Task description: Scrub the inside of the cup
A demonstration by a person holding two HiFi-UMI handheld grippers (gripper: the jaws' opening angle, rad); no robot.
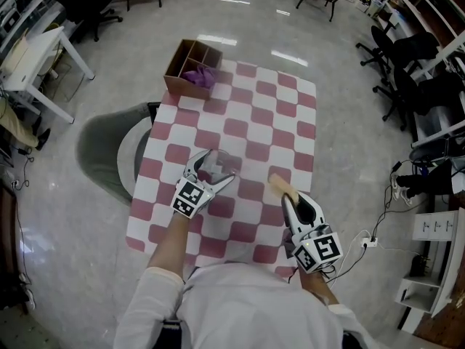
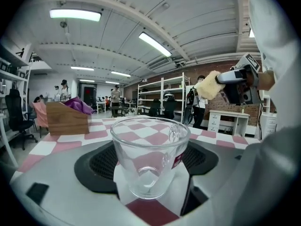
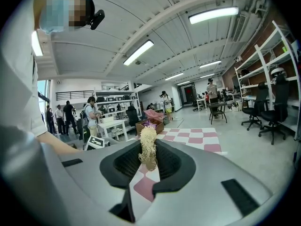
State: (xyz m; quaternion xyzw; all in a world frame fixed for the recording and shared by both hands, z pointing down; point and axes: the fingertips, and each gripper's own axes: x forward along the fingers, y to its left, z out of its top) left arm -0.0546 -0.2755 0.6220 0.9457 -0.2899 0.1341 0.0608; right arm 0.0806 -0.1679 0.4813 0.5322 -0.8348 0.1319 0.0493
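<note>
- Head view puts you over the red-and-white checked table (image 1: pixel 283 115). A brown wooden compartment box (image 1: pixel 190 65) with a purple cloth (image 1: pixel 203 76) in it sits at the far left corner, well apart from the work.
- Your left gripper (image 1: pixel 216 170) reaches in from the near left edge. Its jaws are spread wide and pressed against the two sides of the clear glass cup (image 1: pixel 220 161).
- Your right gripper (image 1: pixel 286 194) is at the near right. Its jaws are pinched together on the tan fibrous scrubber (image 1: pixel 279 182).
- In the left gripper view the cup (image 2: pixel 150 157) stands upright between the jaws. Its mouth is open upward and its handle is on the far side. Whether its base rests on the table or hangs just above it, I cannot tell.
- The scrubber (image 3: pixel 148 149) sticks out past the right jaws along their own line, seen narrow and edge-on in the right gripper view.
- The relation that matters is that the scrubber is to the cup's right and apart from it. From the left gripper view the scrubber (image 2: pixel 208 84) sits higher than the rim.
- As I judge it, scrubbing has not begun. You would carry the right gripper leftward, tip the scrubber's long axis down toward the mouth, then lower it inside. The left gripper only needs to hold the cup steady.
</note>
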